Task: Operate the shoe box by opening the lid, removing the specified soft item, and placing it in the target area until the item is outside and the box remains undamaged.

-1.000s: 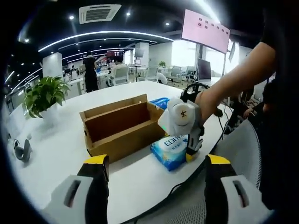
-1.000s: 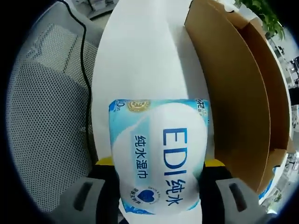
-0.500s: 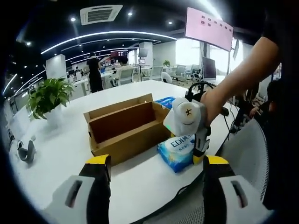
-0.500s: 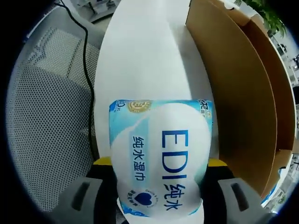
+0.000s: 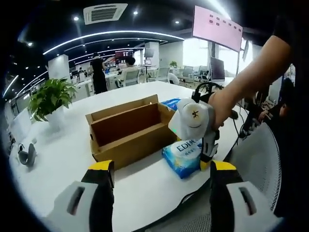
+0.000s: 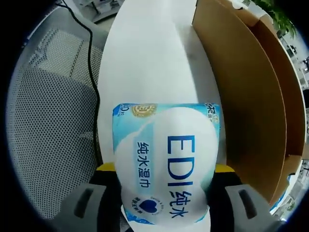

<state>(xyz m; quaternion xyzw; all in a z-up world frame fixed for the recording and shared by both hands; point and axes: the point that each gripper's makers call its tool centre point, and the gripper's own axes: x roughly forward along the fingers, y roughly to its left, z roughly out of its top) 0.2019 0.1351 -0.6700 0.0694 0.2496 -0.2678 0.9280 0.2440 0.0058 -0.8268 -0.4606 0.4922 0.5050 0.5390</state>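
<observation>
While the left gripper hangs at the bottom of the left gripper view with its jaws spread wide and nothing between them, the right gripper sits at centre right of that same frame, gripped by a person's hand.

Wet-wipes pack: blue and white soft pack printed "EDI", lying on the white table just beside the near long wall of the cardboard box. Pack is outside the box.

Right gripper view: pack occupies lower centre, running down between the two jaws of the right gripper. Both jaws sit against the pack's sides, clamped on it. Whether the pack's underside rests fully on the table or is slightly lifted cannot be judged from this angle.

Box: open at the top, brown, interior appears bare from the left gripper view; it fills the upper right of the right gripper view, with its side wall close to the pack's right edge.

Second blue pack lies behind the box's far right corner.

Potted plant at left of the left gripper view, on the table. Mesh chair at left of the right gripper view, off the table edge, with a black cable running across it.
</observation>
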